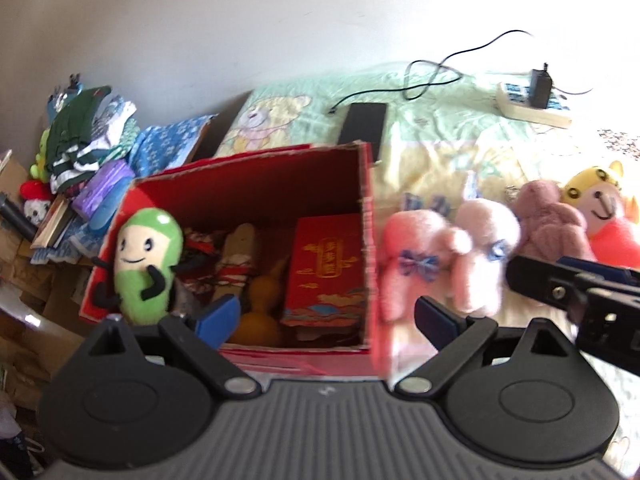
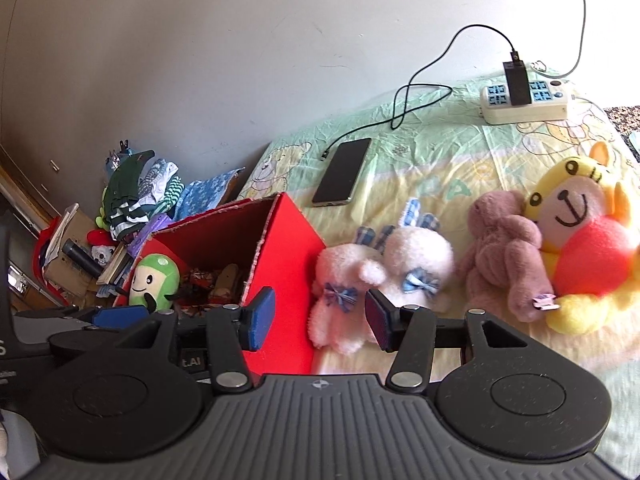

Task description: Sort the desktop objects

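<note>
Left gripper (image 1: pixel 326 318) released above red box (image 1: pixel 248 184), right gripper (image 2: pixel 318 320) released over pink plush rabbits (image 2: pixel 380 276)

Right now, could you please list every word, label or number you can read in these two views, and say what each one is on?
".AI": white letters on the left gripper's black body, seen in the right wrist view; any first letter is hidden.
Gold characters on the red packet inside the red box: too blurred to read.
Power strip markings: too small to read.
</note>
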`<state>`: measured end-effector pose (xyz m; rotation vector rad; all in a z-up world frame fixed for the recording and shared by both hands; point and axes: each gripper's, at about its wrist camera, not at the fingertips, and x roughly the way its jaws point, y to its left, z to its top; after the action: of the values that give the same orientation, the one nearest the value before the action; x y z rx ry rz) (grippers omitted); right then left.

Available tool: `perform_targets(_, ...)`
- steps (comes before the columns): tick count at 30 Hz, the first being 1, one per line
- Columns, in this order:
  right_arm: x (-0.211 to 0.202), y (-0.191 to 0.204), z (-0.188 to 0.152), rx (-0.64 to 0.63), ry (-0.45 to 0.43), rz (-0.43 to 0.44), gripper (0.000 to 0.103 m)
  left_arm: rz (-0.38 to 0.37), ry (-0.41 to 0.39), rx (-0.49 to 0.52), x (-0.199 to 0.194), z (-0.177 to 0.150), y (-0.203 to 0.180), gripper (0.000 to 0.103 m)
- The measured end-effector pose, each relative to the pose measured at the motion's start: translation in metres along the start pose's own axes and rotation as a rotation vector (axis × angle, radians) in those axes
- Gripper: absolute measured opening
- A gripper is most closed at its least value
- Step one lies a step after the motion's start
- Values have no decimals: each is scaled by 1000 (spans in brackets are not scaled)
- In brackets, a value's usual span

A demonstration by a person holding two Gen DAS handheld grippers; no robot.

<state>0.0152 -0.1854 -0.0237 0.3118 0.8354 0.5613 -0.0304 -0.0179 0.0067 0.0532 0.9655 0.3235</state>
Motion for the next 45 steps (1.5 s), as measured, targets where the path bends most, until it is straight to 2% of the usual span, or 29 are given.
perform_targets(5,-6,-30,-3,34,17,-27,53,-65,2,15,-2,-4,-21,93)
perform_targets(12,-6,-72,-14,114,42,-77,53,-170,19,65,6,-15,-49,86)
perform_targets(16,-7,-91,-16,176,37,-114,53,-258,16,115,12,-16,-66,83)
perform_targets(20,-26,-104,-10,187,-13,-156,53,-401,17,131,21,-4,-88,83)
perform_targets(27,-50,-146,15,238,-131,-280,54,-633,80,143,40,27,-130,83)
perform_targets(30,-53,-165,26,253,-153,-313,62,-725,89,153,41,38,-153,83)
perform_targets(33,-51,-185,35,272,-155,-324,64,-768,94,190,43,43,-181,83)
perform_targets(38,-33,-221,43,331,-107,-286,68,-819,204,185,71,43,-216,82)
perform_targets(41,-20,-237,42,350,-71,-261,68,-812,245,169,88,45,-230,82)
perform_targets(45,-6,-257,38,419,-26,-150,68,-782,272,156,108,49,-238,82)
